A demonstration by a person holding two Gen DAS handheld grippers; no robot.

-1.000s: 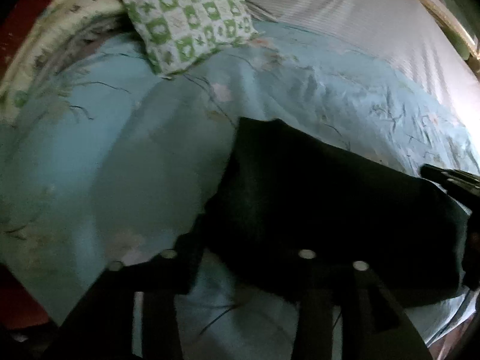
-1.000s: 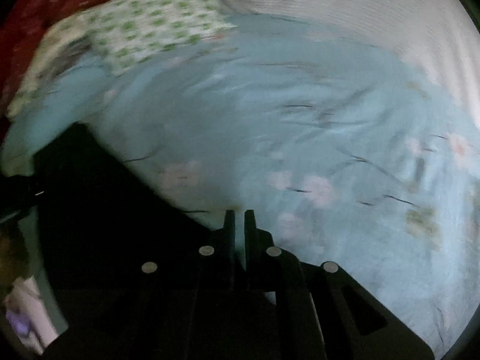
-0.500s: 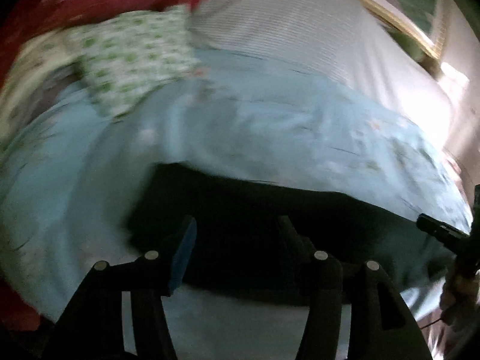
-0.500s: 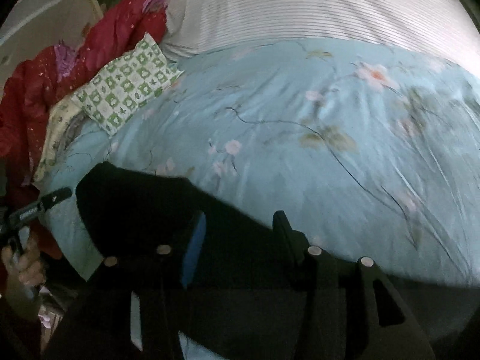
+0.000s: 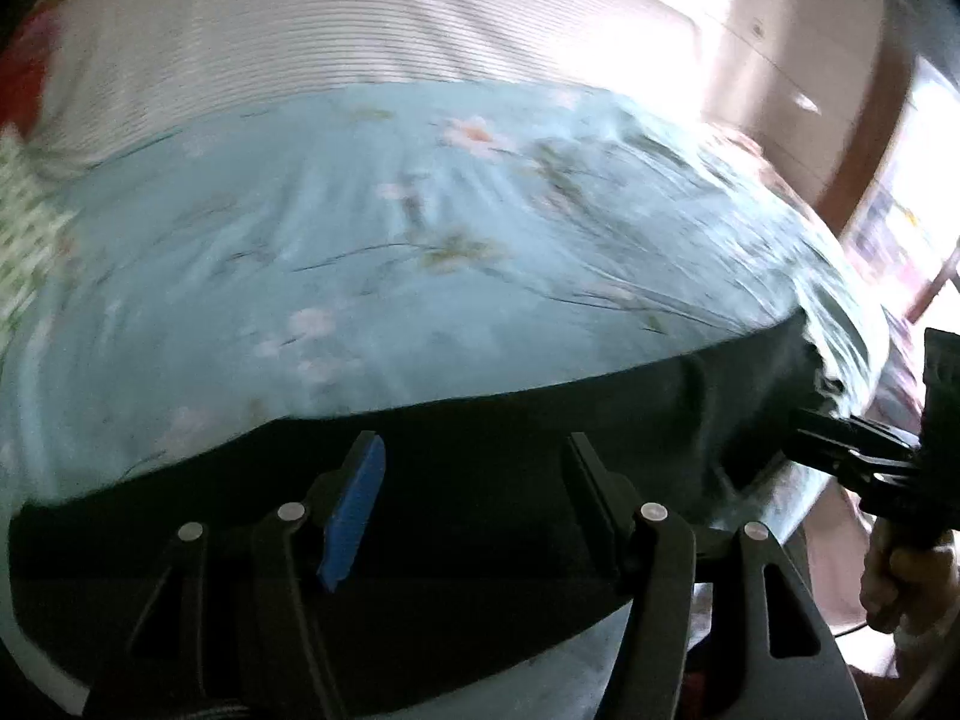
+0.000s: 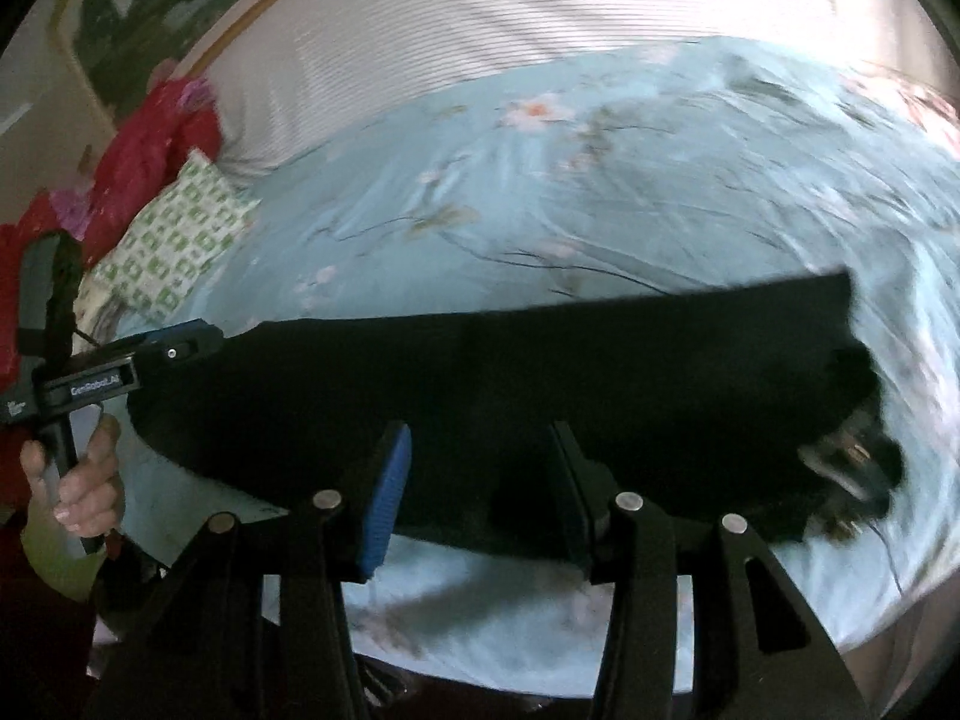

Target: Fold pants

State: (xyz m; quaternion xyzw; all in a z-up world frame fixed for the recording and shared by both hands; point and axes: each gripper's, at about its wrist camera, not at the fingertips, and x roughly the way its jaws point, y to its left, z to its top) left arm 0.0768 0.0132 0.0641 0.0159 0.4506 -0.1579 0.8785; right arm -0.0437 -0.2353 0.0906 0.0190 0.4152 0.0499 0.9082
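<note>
- The pants (image 6: pixel 510 384) lie as a long dark band across the near edge of the bed, on the blue floral duvet (image 6: pixel 540 192). One end reaches toward the left gripper (image 6: pixel 180 348); the other end ends in a bunched, blurred mass at the far right.
- Left gripper, own view (image 5: pixel 474 480): jaws spread wide, nothing between them, dark fabric directly beneath and ahead.
- Right gripper (image 6: pixel 480 480): jaws spread wide, holding nothing, poised over the middle of the band.
- Judgement: neither claw has a hold, so the next grasp is pending.
- Risk: a pinch taken too deep picks up the duvet with the fabric, dragging the bedding.
- Risk: grasping a single layer instead of the whole stack lets earlier folds fall open.
- Risk: the band lies near the bed edge; an uneven pull could slide it off.
- Surroundings: a striped sheet (image 6: pixel 540 18) beyond the duvet, a green checked pillow (image 6: pixel 174 240) and red cloth (image 6: pixel 144 144) to the left.
</note>
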